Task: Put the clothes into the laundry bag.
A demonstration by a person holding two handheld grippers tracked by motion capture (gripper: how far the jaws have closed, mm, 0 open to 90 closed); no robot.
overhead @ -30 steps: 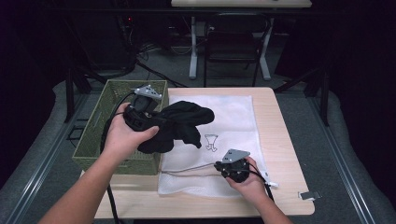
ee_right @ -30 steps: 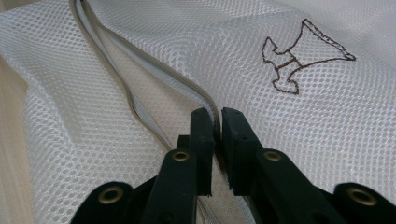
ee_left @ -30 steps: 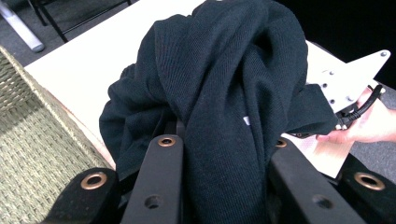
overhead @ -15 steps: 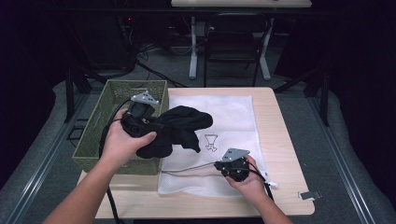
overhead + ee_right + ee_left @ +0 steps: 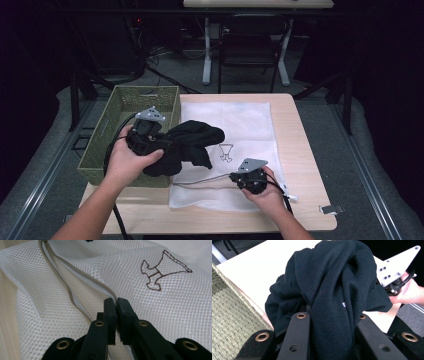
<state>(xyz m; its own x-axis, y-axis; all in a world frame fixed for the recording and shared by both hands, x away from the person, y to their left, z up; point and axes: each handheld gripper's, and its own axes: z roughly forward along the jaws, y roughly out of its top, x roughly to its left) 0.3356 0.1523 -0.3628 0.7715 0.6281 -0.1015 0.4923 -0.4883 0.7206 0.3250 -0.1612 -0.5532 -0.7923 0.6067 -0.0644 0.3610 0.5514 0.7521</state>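
On the white mesh bag (image 5: 250, 125), two hand-held grippers work with a black garment (image 5: 187, 147) and the bag's zipper edge (image 5: 75, 287).

Above the left border of the mesh bag, just beside the green woven basket (image 5: 125, 105), the left gripper (image 5: 165, 145) is pinching the black garment; in the left gripper view the dark cloth is bunched between the black jaws and hangs over them, partly above the bag and partly above the basket. At the near edge of the same bag, the right gripper (image 5: 117, 302) has its jaws pressed together on the zipper edge, close to the small brown embroidered figure (image 5: 162, 270). The bag lies flat on the wooden table (image 5: 310, 150), with its mouth opened along the zipper.
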